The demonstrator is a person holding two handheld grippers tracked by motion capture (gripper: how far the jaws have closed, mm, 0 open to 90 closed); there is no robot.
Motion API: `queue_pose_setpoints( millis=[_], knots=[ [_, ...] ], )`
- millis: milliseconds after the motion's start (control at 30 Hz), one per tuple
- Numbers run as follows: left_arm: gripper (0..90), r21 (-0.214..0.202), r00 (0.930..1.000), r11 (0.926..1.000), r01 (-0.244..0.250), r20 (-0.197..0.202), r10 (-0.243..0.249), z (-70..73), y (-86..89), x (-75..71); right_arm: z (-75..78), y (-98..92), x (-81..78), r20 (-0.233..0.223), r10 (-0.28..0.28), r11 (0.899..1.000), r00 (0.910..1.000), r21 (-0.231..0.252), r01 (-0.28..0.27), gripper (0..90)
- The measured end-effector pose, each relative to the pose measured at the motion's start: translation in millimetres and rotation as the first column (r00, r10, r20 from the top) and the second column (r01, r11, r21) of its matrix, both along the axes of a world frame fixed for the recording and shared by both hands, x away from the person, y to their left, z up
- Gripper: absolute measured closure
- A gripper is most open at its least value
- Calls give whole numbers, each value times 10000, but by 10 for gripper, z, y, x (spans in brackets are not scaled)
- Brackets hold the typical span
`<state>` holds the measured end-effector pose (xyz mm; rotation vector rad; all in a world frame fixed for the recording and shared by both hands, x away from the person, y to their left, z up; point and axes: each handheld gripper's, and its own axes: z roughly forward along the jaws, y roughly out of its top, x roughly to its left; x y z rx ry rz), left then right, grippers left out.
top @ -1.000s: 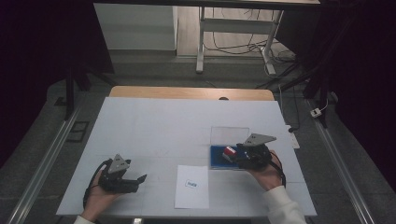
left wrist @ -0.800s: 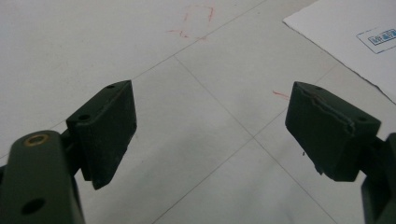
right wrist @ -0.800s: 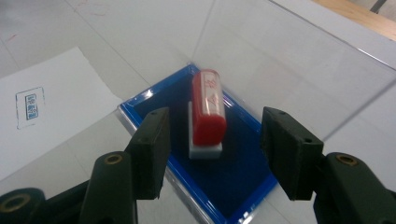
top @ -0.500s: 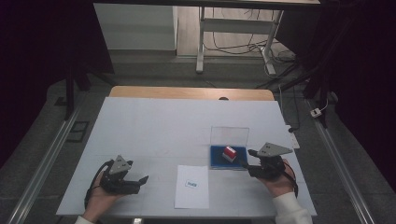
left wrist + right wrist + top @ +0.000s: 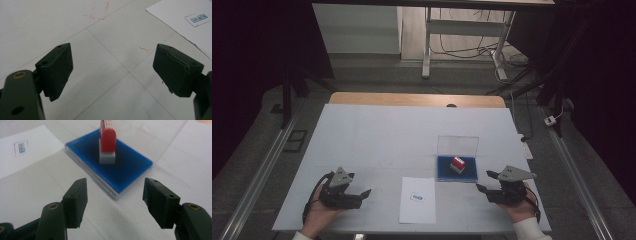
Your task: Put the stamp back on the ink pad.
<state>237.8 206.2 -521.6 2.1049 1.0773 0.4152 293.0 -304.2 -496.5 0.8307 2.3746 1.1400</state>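
The red-handled stamp (image 5: 457,164) stands upright on the blue ink pad (image 5: 456,171) of an open clear case whose lid (image 5: 457,146) rises at its far side, right of centre on the white table (image 5: 377,135). The right gripper (image 5: 484,182) rests near the table's right front corner, just right of the pad, its jaws spread with nothing between them (they have just been opening). The left gripper (image 5: 362,194) lies near the left front edge, jaws spread wide over bare table, and a white sheet (image 5: 418,200) bearing one blue stamp print (image 5: 417,197) lies between the two grippers.
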Motion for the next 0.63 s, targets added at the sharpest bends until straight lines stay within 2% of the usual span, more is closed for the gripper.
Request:
queue_pose_setpoints(
  millis=[167,633],
  knots=[
    [171,5,10000,10000,22,12,-22,4,-7,-3,-43,-85,-35,-65,-86,9999,9999,63,86,358],
    [171,28,10000,10000,32,-6,-32,4,-8,0,-51,-71,-36,2,16,10000,10000,15,-16,356]
  ],
)
